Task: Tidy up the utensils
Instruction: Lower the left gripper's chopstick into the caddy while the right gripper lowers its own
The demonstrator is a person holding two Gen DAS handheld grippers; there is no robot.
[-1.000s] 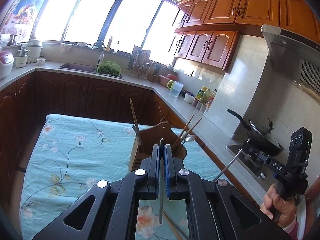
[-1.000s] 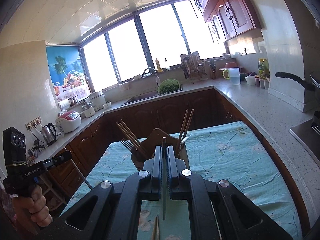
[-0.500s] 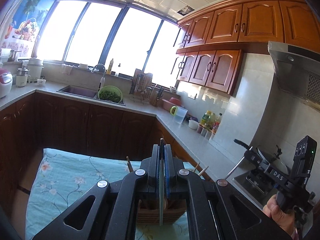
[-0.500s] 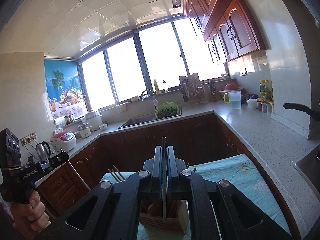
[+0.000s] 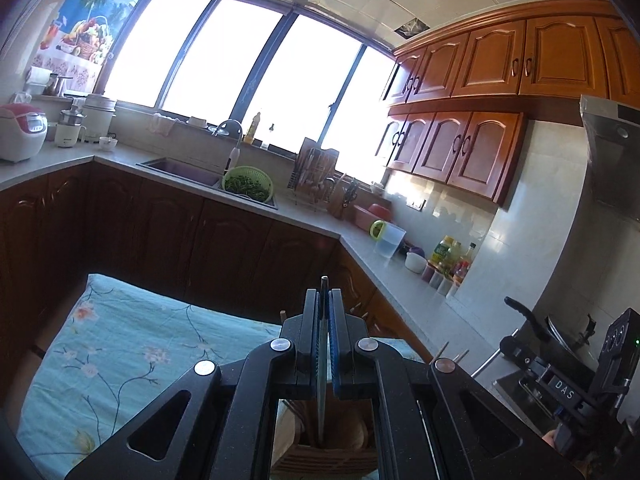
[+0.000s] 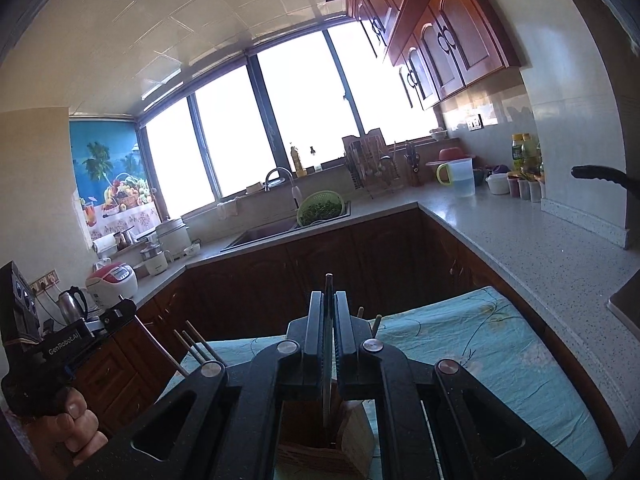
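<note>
My left gripper (image 5: pixel 324 300) is shut on a thin metal utensil (image 5: pixel 322 376) that hangs down into the wooden utensil holder (image 5: pixel 324 452) below it. My right gripper (image 6: pixel 329 300) is shut on another thin metal utensil (image 6: pixel 328 376) that hangs into the same holder (image 6: pixel 320 436). Chopstick tips (image 6: pixel 192 340) stick up from the holder on the left in the right wrist view, and more chopstick tips (image 5: pixel 450 350) show in the left wrist view. Each gripper shows in the other's view, the right gripper (image 5: pixel 568 384) and the left gripper (image 6: pixel 68 344). The utensil ends are hidden.
The holder stands on a table with a light blue floral cloth (image 5: pixel 120 352). Dark wooden cabinets and a grey counter (image 6: pixel 500 232) wrap around it. A sink with a green colander (image 5: pixel 248 184), a dish rack, a jug (image 6: pixel 460 176) and a pan handle (image 6: pixel 600 176) are beyond.
Both grippers have risen and tilted up with their utensils. The holder has dropped to the bottom of both views behind the jaws, and more ceiling shows.
</note>
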